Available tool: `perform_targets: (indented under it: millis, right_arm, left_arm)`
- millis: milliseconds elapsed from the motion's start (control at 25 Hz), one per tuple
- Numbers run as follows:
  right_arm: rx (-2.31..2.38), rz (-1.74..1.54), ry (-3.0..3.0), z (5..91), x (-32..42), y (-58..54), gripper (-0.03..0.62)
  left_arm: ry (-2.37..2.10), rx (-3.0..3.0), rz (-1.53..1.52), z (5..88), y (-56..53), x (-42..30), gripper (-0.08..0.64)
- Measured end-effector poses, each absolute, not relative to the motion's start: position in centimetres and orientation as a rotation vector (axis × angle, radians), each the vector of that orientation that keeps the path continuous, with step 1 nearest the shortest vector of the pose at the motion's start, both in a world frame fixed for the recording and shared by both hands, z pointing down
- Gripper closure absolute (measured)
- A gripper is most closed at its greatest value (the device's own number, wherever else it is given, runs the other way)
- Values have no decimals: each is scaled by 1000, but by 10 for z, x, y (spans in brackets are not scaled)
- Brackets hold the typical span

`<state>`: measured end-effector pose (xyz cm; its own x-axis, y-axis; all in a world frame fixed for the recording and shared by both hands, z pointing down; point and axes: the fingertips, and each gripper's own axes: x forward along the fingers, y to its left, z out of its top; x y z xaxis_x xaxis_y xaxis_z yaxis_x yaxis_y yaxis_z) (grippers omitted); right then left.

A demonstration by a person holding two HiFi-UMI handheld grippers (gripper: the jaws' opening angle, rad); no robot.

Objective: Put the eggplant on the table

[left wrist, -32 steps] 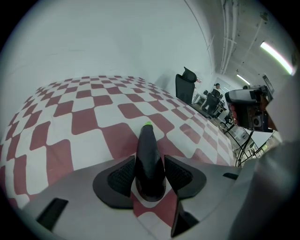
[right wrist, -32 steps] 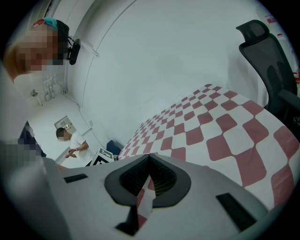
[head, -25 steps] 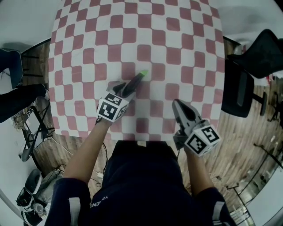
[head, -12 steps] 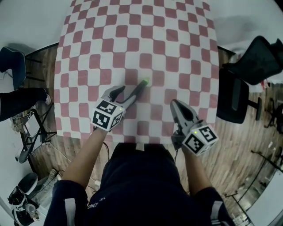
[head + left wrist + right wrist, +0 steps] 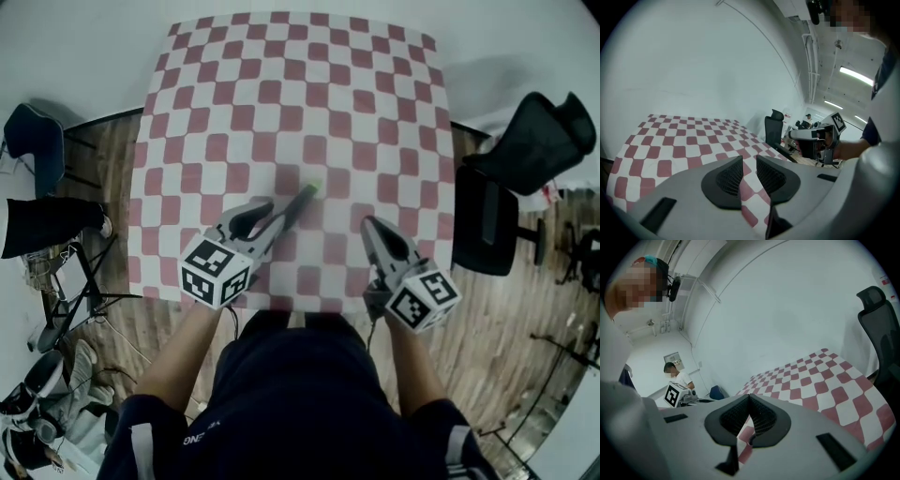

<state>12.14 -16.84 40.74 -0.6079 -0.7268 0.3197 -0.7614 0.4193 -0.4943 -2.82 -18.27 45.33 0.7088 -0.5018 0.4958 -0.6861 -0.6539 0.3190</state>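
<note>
The eggplant (image 5: 302,198), dark with a green stem end, lies on the red-and-white checked table (image 5: 281,94) near its front middle. My left gripper (image 5: 265,215) hangs above the eggplant's near end and hides it. In the left gripper view the left gripper (image 5: 749,161) has a narrow gap and its jaws are closing with nothing between the pads. My right gripper (image 5: 371,225) floats to the right of the eggplant, apart from it. Seen in its own view, the right gripper (image 5: 749,397) has its pads meeting and holds nothing.
A black office chair (image 5: 530,150) stands off the table's right side and shows as a chair (image 5: 774,129) and a chair (image 5: 881,329) in the gripper views. A blue chair (image 5: 33,141) and dark gear sit on the left floor. A person (image 5: 678,377) sits far back.
Both grippers have risen, the left more. The left gripper has come off the eggplant, which stays lying on the cloth, and its jaws have narrowed.
</note>
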Motion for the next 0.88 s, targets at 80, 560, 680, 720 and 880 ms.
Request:
perform_targets:
  millis: [80, 560, 680, 720, 880]
  right_arm:
    - [1364, 926, -2611, 400, 118, -167, 577]
    - [1371, 803, -2664, 363, 101, -159, 577]
    - [1369, 782, -2672, 357, 96, -157, 577]
    - [1368, 775, -2674, 356, 95, -157, 577]
    - [1363, 747, -2680, 350, 92, -156, 577]
  left_arm:
    - [-918, 2447, 475, 439, -180, -32, 466]
    - [-940, 2498, 328, 394, -164, -50, 525]
    - [-937, 2509, 300, 388, -163, -52, 529]
    - [-936, 2516, 287, 385, -163, -52, 531]
    - [-928, 2534, 250, 377, -163, -52, 532]
